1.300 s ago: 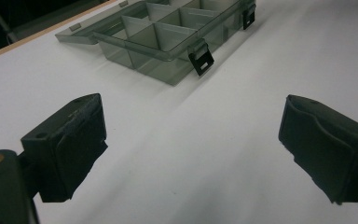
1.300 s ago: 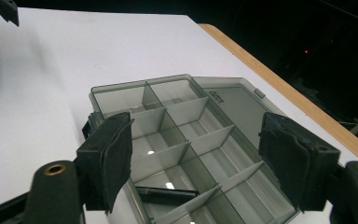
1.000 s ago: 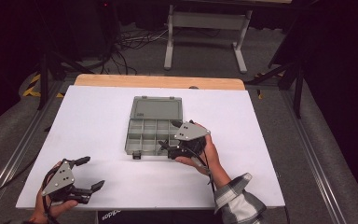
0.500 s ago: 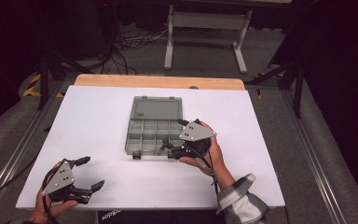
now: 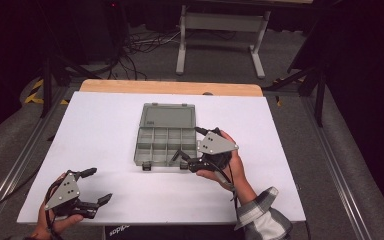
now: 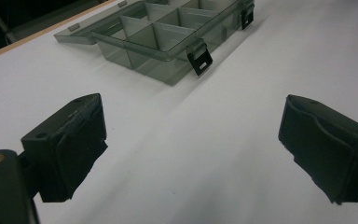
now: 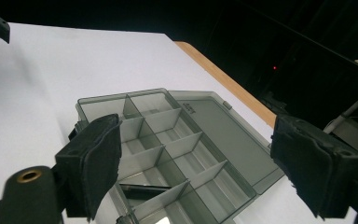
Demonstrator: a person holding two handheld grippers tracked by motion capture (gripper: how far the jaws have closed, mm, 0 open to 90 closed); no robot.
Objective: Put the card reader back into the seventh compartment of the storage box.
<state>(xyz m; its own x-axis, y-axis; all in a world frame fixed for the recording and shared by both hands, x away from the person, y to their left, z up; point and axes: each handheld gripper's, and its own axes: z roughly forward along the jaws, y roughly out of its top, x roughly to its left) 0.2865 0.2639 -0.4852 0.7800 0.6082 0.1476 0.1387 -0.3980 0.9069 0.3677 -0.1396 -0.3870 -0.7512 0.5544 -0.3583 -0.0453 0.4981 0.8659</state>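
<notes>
I find the grey translucent organizer box lying mid-table on the white table, lid folded flat open behind it, dividers forming small compartments, two dark latches on its near edge. My right gripper sits at the box's near right corner, jaws spread, grasping nothing. My left gripper rests well apart near the front left, jaws likewise released.

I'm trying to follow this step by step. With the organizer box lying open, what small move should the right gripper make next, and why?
Probably ease the right gripper forward and down onto the near edge of the organizer box. Its jaws stand open beside the box's near right corner, holding nothing, while the left gripper waits open, well away near the table's front.
</notes>
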